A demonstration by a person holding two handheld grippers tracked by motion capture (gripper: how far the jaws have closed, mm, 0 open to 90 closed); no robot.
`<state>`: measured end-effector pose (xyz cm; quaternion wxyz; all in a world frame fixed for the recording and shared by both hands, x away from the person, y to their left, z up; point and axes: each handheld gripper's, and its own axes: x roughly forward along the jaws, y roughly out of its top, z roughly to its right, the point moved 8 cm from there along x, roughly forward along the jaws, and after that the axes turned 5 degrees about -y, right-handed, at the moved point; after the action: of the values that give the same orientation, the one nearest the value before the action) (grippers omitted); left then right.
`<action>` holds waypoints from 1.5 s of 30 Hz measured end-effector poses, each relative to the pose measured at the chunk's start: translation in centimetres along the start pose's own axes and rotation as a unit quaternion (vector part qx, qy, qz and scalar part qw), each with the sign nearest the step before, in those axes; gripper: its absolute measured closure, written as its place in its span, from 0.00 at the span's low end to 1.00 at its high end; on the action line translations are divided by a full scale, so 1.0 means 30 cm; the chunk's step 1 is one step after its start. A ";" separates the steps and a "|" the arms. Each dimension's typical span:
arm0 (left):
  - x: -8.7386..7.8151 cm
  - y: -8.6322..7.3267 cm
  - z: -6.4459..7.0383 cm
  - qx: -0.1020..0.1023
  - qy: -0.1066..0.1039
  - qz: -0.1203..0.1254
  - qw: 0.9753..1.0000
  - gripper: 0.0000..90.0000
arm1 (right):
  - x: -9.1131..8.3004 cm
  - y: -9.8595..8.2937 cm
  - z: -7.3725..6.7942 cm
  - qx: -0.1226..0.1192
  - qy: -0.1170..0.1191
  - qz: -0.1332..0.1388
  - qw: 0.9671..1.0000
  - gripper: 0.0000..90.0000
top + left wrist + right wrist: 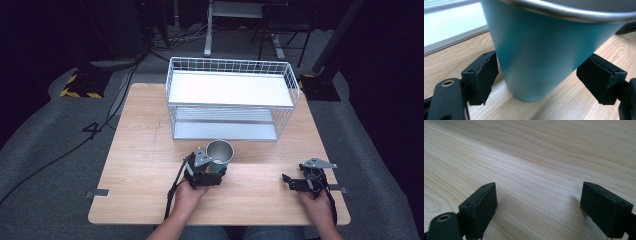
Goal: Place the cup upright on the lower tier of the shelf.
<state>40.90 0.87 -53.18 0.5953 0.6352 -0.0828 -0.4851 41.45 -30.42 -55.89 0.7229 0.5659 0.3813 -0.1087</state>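
The teal, steel-rimmed metal cup [219, 157] stands upright on the wooden table [140, 165], just before the white wire rack [231, 97]. The left gripper [536, 77] straddles it, jaws wide, seemingly not yet clamping. The right gripper [539, 205] idles gaping and empty, right of the cup.

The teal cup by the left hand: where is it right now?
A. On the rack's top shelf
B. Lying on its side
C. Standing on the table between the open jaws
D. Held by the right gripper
C: the teal cup stands upright on the wooden table, between the left gripper's spread jaws.
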 end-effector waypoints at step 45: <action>0.007 0.088 0.045 0.036 0.003 0.030 0.999 0.24 | -0.003 -0.003 0.001 0.002 -0.004 0.000 1.000 0.16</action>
<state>41.28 -0.91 -50.85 0.5866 0.6553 -0.1177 -0.4612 41.34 -30.51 -55.88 0.7231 0.5670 0.3784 -0.1117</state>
